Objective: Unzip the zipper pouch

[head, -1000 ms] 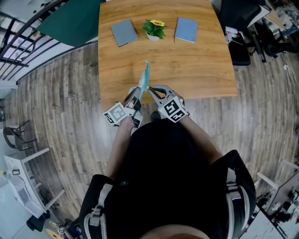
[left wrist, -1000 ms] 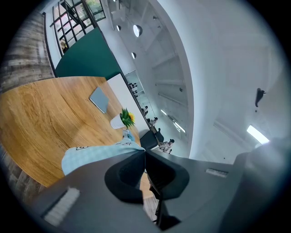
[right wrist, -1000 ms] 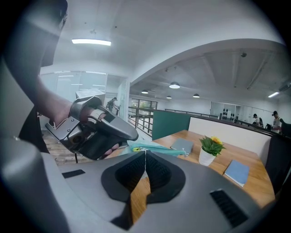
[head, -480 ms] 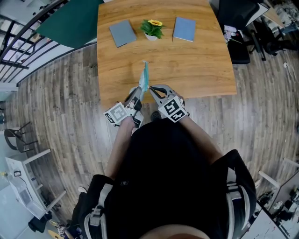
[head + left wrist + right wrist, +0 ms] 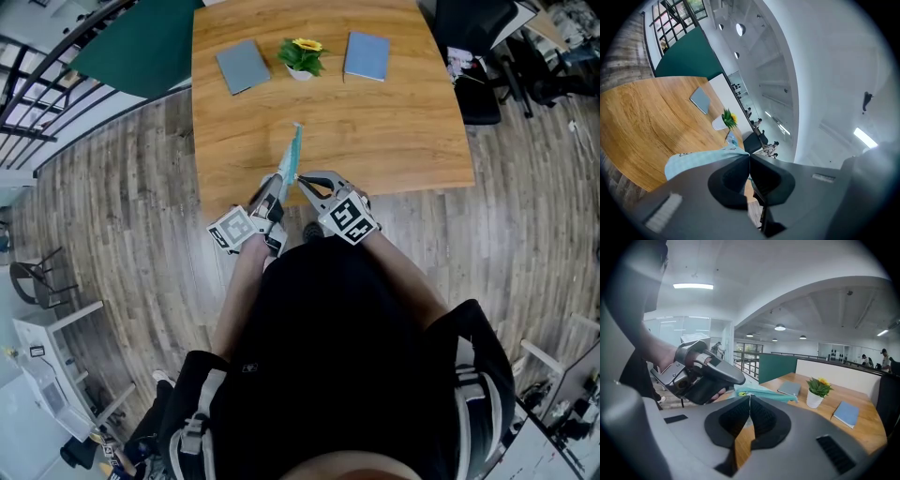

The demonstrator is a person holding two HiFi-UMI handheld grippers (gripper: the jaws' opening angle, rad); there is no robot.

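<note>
The near end of the light teal fabric zipper pouch [image 5: 293, 150] hides inside the left hand-held gripper [image 5: 277, 187]; its zipper pull is too small to see.

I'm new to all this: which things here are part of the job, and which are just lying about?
In use: zipper pouch; left gripper and right gripper, both shut on it.
Lying about: grey notebook, blue notebook, potted flower, all on the table.

Open-plan office: a wooden table [image 5: 394, 131] with a grey notebook [image 5: 241, 66], a blue notebook [image 5: 366, 56] and a potted sunflower [image 5: 302, 58] stands on plank flooring [image 5: 112, 216], flanked by black office chairs [image 5: 478, 56], a green partition [image 5: 141, 47], a railing [image 5: 37, 75] and ceiling lights [image 5: 693, 286].
</note>
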